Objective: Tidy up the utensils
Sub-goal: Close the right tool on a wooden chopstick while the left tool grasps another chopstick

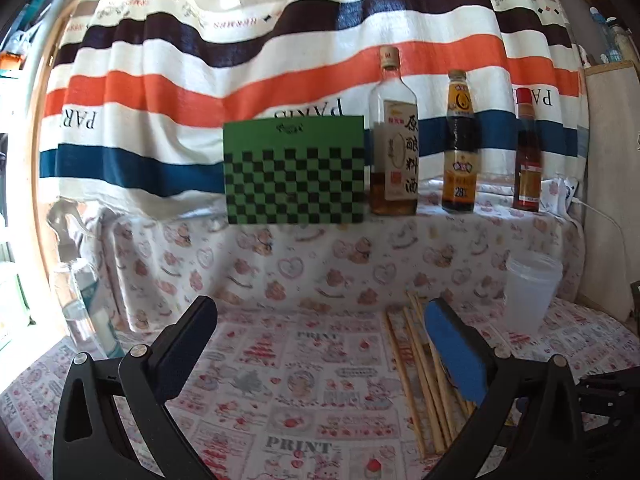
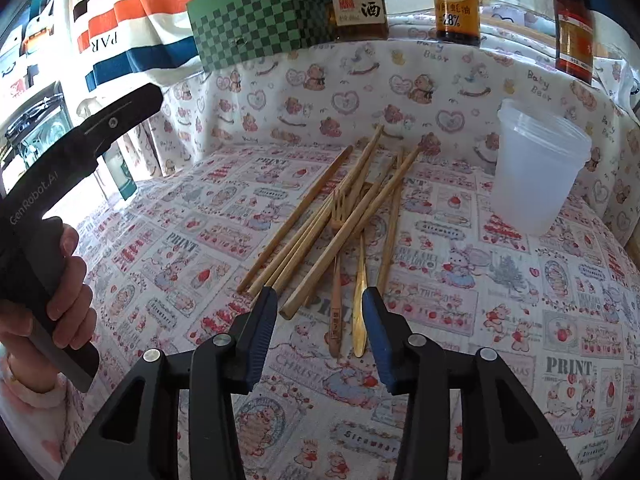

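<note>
right tool (image 2: 320,304) hangs low over the counter (image 2: 500,320), spread, chopsticks (image 2: 320,220) just ahead. left tool (image 1: 316,320) is level, spread wide, chopsticks by its right finger.

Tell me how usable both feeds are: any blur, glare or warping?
Left wrist: soft throughout, bottles slightly smeared, window glare at the left edge, fisheye bowing the curtain. Right wrist: sharper, chopsticks and cup crisp, daylight blown out at left.

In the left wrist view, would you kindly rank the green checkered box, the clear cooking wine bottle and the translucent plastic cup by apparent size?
1. Green checkered box
2. Clear cooking wine bottle
3. Translucent plastic cup, which sits nearer the camera, so its true size relative to the bottle is unsure.
</note>
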Demonstrator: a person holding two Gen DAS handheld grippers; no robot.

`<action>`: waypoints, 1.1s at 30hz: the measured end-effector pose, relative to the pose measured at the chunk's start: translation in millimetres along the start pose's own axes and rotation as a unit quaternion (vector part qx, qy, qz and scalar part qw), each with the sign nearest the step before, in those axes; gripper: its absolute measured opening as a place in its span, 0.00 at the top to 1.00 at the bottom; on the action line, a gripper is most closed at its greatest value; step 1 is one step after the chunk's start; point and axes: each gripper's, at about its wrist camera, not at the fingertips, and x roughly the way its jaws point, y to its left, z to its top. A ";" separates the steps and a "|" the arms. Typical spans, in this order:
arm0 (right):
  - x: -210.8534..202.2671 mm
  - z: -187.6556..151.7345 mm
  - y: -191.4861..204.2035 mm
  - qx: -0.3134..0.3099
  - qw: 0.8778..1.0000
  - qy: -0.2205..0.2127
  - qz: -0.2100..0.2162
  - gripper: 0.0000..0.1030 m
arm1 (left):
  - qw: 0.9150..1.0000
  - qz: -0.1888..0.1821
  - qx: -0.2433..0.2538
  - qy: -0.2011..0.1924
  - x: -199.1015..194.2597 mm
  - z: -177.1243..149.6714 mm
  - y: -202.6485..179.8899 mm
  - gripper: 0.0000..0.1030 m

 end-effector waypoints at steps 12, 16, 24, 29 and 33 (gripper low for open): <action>-5.5 1.4 -12.8 0.008 0.999 -0.007 -0.053 0.92 | 0.998 -0.015 -0.027 0.057 17.8 -7.7 4.3 0.00; -24.5 8.0 -31.7 0.044 0.994 -0.053 -0.081 0.93 | 0.993 -0.003 -0.006 0.117 35.2 -12.6 -2.3 0.00; -68.8 15.7 -47.9 0.059 0.977 -0.155 -0.133 0.93 | 0.966 -0.087 -0.019 0.243 62.7 -33.5 -9.1 0.10; -69.1 19.1 -57.4 0.070 0.977 -0.141 -0.147 0.93 | 0.949 -0.135 0.009 0.285 66.8 -44.3 -29.0 0.54; -65.6 16.8 -56.7 0.071 0.977 -0.133 -0.151 0.93 | 0.943 -0.155 0.020 0.295 70.0 -46.3 -41.0 0.54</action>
